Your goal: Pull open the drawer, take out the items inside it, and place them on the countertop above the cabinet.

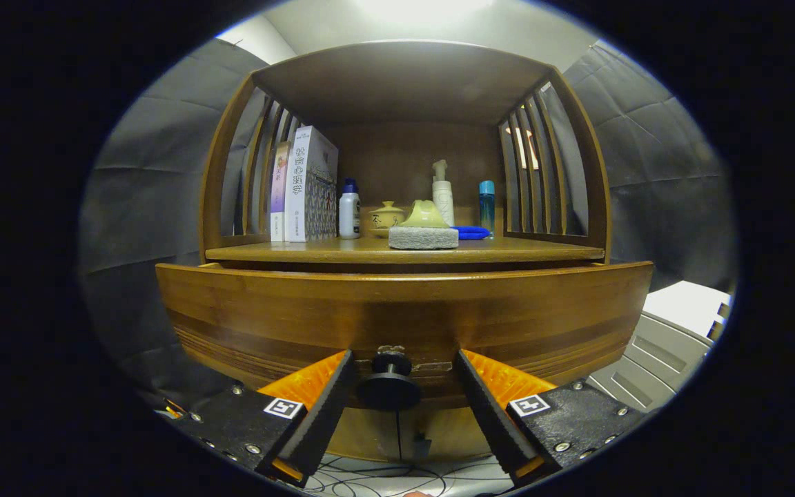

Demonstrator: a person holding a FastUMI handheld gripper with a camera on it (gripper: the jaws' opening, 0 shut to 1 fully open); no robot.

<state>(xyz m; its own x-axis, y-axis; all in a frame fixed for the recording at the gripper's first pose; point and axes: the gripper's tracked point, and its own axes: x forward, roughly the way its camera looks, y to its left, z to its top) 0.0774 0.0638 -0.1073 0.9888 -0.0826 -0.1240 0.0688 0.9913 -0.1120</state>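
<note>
The wooden drawer front (404,310) of the cabinet spans the view just beyond my fingers, and it seems to stand a little forward of the countertop (522,250). Its dark round knob (389,386) sits between my fingers. My gripper (404,357) is open, one finger on each side of the knob with a small gap to it. The inside of the drawer is hidden behind its front. On the countertop rests a grey sponge block (423,237) with a green piece (424,215) on top.
At the left of the countertop two books (304,186) stand upright. Beside them are a white bottle (349,210), a small lidded pot (387,217), a pump bottle (442,193), a blue bottle (486,203) and a flat blue item (473,232). Slatted sides enclose the shelf. A grey unit (666,345) stands at the right.
</note>
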